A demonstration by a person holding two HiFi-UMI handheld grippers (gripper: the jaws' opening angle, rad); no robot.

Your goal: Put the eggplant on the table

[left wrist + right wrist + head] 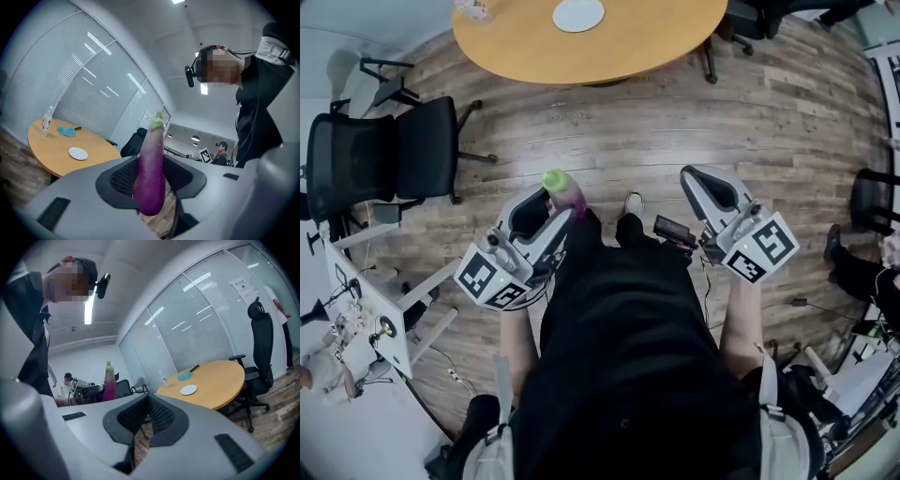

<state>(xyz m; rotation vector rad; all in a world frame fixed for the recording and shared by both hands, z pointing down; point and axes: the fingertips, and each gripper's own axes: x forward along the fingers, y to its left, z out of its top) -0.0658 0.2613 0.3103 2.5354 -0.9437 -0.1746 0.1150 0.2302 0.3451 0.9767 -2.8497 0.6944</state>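
Observation:
A long purple eggplant [565,190] with a green cap stands upright between the jaws of my left gripper [546,202], which is shut on it above the wooden floor. In the left gripper view the eggplant [151,173] fills the gap between the pads, stem end up. My right gripper [703,183] hangs level at the right, jaws together with nothing in them. From the right gripper view the eggplant [109,383] shows off to the left. The round wooden table [581,52] lies ahead, well beyond both grippers.
A white plate [578,14] sits on the table, with a blue cloth [66,131] and a clear bottle [46,121] farther along it. Black office chairs [394,155] stand at the left, another chair [261,348] by the table's right. Desks with cables flank me.

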